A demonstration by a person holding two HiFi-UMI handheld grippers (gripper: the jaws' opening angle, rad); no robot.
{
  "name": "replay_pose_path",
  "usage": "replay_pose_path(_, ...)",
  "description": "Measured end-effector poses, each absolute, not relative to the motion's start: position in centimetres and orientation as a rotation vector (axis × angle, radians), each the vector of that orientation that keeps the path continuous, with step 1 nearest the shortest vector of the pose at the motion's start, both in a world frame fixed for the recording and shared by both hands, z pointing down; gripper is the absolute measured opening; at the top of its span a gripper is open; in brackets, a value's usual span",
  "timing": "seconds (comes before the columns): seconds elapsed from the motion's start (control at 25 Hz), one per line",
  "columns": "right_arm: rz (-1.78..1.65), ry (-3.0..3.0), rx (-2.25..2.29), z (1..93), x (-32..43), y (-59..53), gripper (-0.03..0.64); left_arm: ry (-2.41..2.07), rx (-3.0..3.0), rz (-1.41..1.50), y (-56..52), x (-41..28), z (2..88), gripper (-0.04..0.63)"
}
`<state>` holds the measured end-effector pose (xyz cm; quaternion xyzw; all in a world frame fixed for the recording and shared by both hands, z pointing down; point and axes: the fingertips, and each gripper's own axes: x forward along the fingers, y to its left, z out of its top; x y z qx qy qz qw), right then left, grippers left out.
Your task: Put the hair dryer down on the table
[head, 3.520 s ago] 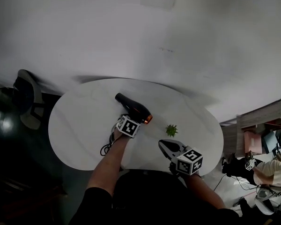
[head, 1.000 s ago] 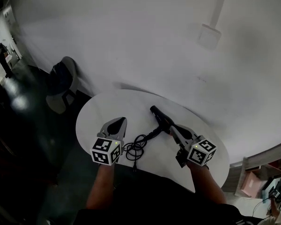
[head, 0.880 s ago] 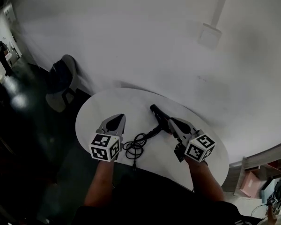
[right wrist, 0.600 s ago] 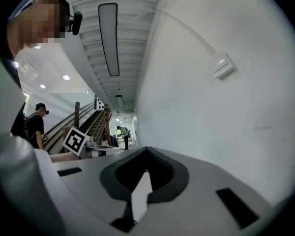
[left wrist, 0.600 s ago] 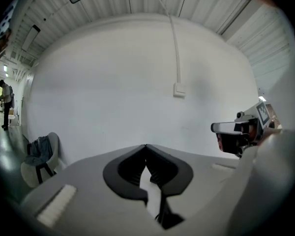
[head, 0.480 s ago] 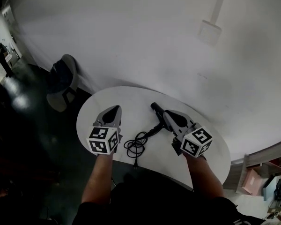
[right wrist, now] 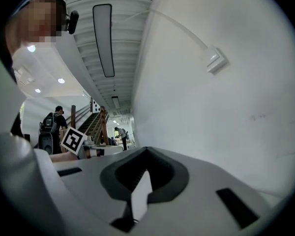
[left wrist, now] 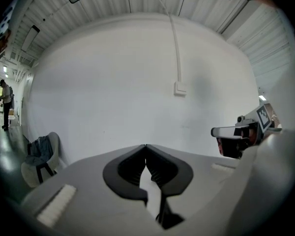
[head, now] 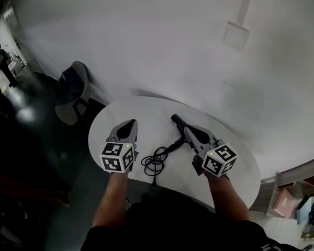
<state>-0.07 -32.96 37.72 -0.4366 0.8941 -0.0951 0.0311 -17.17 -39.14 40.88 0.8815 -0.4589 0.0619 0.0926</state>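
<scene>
The black hair dryer [head: 179, 125] lies on the white oval table [head: 110, 124], nozzle toward the wall. Its cord runs to a loose coil [head: 154, 164] near the front edge. My right gripper [head: 188, 129] hovers just over the dryer's rear and hides part of it. In the right gripper view its jaws [right wrist: 146, 149] meet at the tips with nothing between them. My left gripper [head: 131, 122] hangs over the table's left part, apart from dryer and cord. Its tips [left wrist: 145, 146] also touch, with nothing held.
A grey chair [head: 72, 90] with a dark garment stands left of the table, against the white wall. A wall box [head: 235, 35] with a conduit is higher up. Shelving [head: 298, 192] sits at the far right. People and a staircase [right wrist: 91, 124] show far behind.
The left gripper, earlier at the dryer's handle, is now away from it at the table's left. Over the last second both grippers drifted slightly; the dryer and cord stayed put.
</scene>
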Motion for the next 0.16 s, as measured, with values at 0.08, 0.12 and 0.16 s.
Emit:
replay_pose_path(0.08,-0.294,2.757,-1.339,37.81,-0.34,-32.75,0.011,-1.352,2.617,0.19,-38.98,-17.25,41.03,0.012)
replay_pose_path(0.12,-0.294,2.759,-1.336,37.83,-0.47,-32.64,0.011,-1.347,2.618,0.193,-38.9,-17.27,41.08,0.012)
replay_pose_path(0.16,-0.293,2.761,-1.333,37.84,-0.59,-32.54,0.011,-1.343,2.618,0.197,-38.81,-17.28,41.13,0.012)
